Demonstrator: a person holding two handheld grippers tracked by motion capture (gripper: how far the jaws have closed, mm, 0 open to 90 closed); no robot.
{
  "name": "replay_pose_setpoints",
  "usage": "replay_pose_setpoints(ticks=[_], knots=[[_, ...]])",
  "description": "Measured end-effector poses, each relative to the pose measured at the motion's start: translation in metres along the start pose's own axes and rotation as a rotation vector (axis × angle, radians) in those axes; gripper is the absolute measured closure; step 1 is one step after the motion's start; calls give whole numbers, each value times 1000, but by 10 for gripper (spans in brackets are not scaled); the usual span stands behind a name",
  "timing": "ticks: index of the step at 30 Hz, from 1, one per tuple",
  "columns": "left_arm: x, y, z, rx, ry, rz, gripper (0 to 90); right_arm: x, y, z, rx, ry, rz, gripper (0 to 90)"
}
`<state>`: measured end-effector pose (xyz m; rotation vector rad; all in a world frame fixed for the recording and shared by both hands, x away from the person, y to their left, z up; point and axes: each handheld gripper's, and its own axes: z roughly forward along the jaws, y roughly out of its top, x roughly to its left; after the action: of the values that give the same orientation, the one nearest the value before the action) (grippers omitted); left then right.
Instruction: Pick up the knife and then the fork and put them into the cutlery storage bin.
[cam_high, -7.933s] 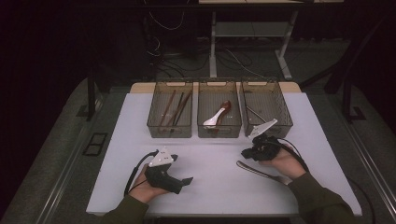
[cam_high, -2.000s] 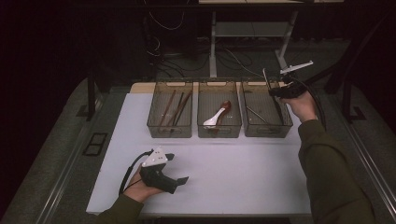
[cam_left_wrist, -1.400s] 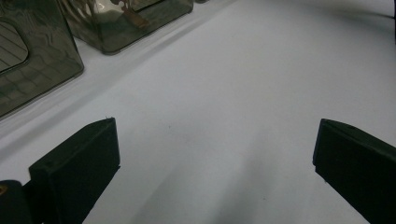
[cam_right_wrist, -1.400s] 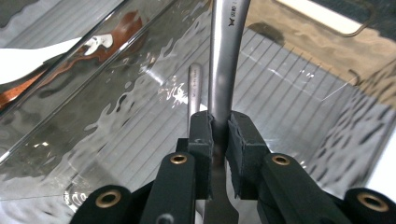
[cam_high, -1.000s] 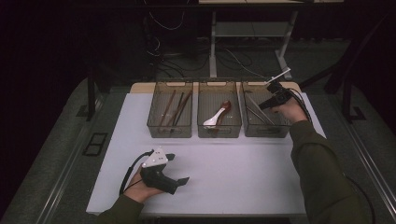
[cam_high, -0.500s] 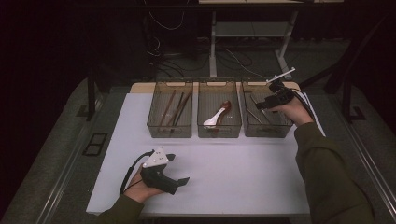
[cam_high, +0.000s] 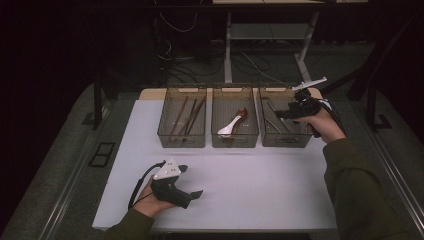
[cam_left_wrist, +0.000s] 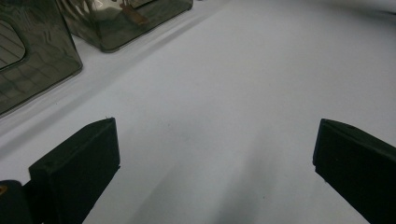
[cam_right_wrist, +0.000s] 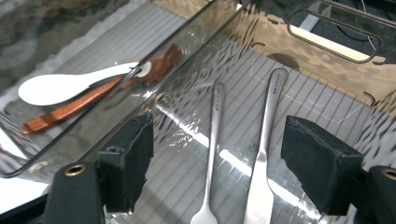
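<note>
- Right gripper view: right gripper (cam_right_wrist: 217, 172), jaws just opened wide, empty, above two steel utensils (cam_right_wrist: 264, 154) lying in smoky transparent plastic bin (cam_right_wrist: 327, 44).
- Left gripper (cam_left_wrist: 215, 172): jaws wide, empty, over white tabletop (cam_left_wrist: 243, 84).

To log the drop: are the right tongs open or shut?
Open. The right tongs have just been opening; the two metal utensils lie below them in the right bin, unpressed.
</note>
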<state>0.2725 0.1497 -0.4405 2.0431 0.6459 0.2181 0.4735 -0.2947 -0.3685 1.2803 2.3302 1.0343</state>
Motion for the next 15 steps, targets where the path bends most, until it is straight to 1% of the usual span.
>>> replay_pose_setpoints(ticks=[2,5,9,15], knots=[[0,0,0,0,0,-2,0,1,-3,-5,-18,12,4,239],[0,0,0,0,2,-3,0,4,-6,-11,-39,22,-5,229],[1,1,0,-1,3,-8,0,9,-10,-19,-67,43,-4,220],[2,1,0,-3,8,-13,0,17,-17,-25,-88,59,-26,192]])
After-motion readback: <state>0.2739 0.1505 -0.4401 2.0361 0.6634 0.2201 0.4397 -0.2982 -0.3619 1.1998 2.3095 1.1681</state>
